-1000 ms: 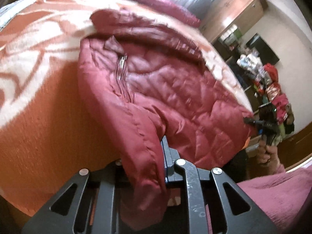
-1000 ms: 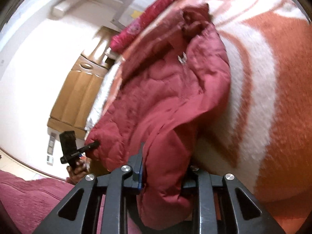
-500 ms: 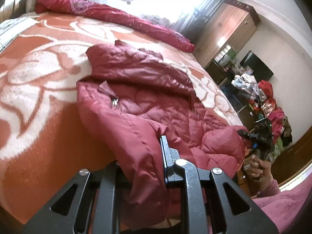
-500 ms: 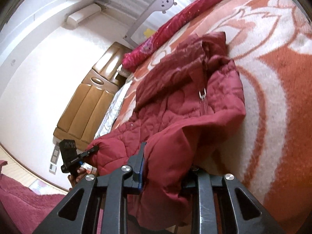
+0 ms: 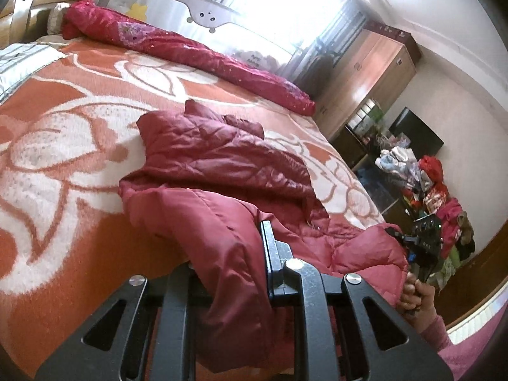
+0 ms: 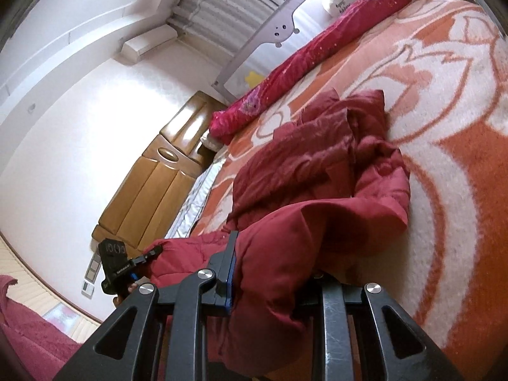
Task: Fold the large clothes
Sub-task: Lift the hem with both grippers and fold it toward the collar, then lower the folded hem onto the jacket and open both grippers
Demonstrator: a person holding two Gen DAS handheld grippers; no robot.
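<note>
right now the dark red quilted jacket (image 5: 222, 165) lies spread on the orange and white blanket (image 5: 63, 165) of the bed, its collar end toward the rolled pink bedding (image 5: 190, 47) that runs along the bed's far side. the near hem of the jacket is lifted off the blanket at two spots. the left gripper (image 5: 235, 254) is clamped on a fold of that hem, the cloth bunched between its jaws and hanging down over the black frame. the right gripper (image 6: 270, 263) is likewise pinched on the jacket's hem, a thick fold draped between its jaws. seen from the left wrist, the right gripper sits at the jacket's other near corner, with a hand (image 5: 416, 295) in a pink sleeve holding it. beyond the bed's foot stands a wooden wardrobe (image 5: 374, 73).
</note>
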